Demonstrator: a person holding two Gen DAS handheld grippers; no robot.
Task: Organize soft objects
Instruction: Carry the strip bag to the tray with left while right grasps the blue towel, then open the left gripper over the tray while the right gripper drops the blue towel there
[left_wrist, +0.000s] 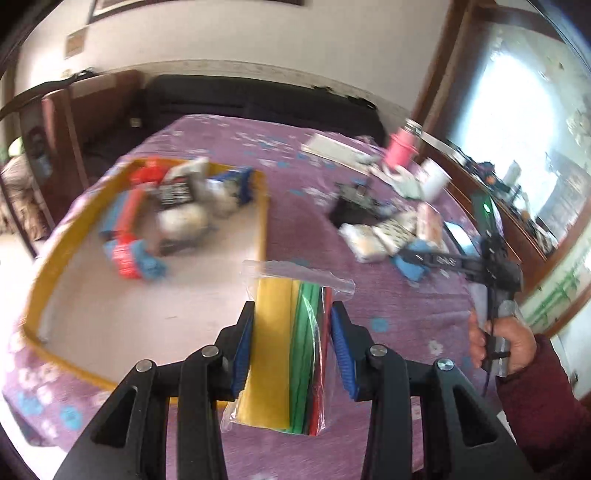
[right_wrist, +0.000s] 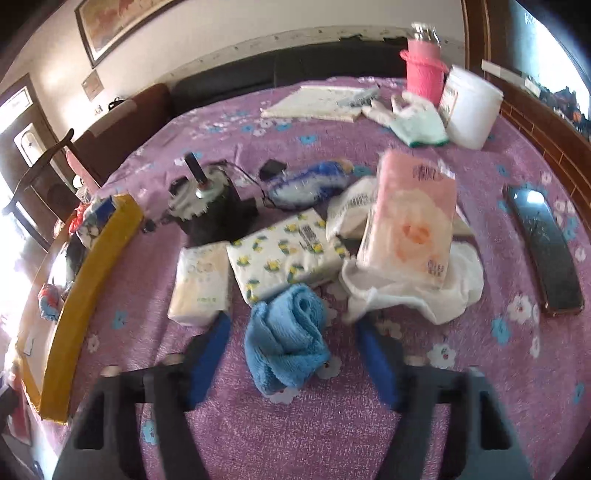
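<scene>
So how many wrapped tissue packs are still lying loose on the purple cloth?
3: a cream pack leftmost, a lemon-print pack beside it, a pink pack propped on white cloth. More may lie hidden underneath.

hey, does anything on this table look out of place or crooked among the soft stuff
Yes. The pink tissue pack sits tilted, propped on the crumpled white cloth rather than lying flat. A black motor-like gadget and a dark phone lie among the soft items and don't belong with them.
</scene>
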